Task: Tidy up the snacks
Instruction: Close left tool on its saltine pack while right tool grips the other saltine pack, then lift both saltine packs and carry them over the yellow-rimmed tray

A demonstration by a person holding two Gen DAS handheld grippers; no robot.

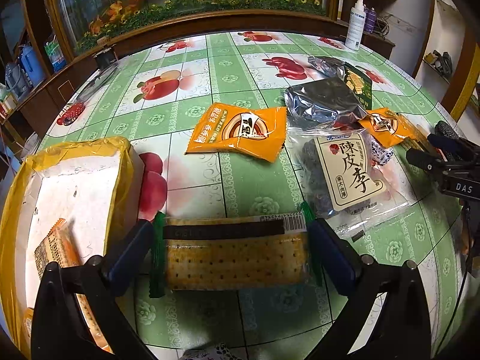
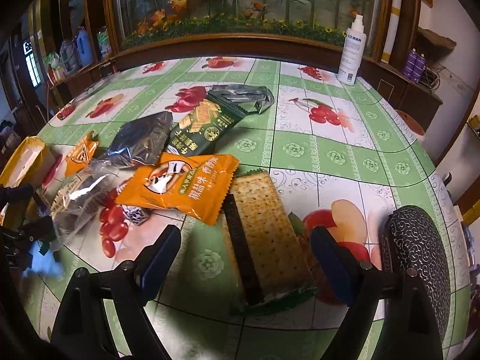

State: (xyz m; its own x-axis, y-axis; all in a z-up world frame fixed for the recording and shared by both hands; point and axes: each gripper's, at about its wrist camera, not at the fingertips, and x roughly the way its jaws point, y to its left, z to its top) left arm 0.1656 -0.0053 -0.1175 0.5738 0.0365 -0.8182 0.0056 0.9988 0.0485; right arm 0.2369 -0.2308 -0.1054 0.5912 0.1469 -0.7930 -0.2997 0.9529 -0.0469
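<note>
Blue-padded fingers [image 1: 132, 249] of the left gripper [image 1: 232, 252] are pressing on both ends of a cracker pack [image 1: 237, 258] at the bottom centre of the left view, so the pack is being held with its long axis running straight across, finger to finger, and appears to be hanging just above the tablecloth [image 1: 228, 69]. To its lower left, the box [image 1: 75, 186] lined with yellow plastic is sitting open, with one or two packets already lying inside. By my reading, that box is the goal, and the coming move is turning on a short carry leftward from the fingers.

A second cracker pack [image 2: 264, 237] is lying at the bottom centre of the right view, between the widely spread fingers of the right gripper [image 2: 244, 258], which are gripping nothing. Its long axis is pointing away from the camera, along the fingers, so they are standing either side of its narrow width. Its top end is tucking under an orange packet [image 2: 180, 186].

Further up that frame, a silver bag [image 2: 141, 141] and a green cracker bag [image 2: 204, 123] are overlapping in a heap. A spray bottle [image 2: 351, 54] is standing at the upper right, near the table's far edge. For the box, the left gripper is clearly the nearer one.
</note>
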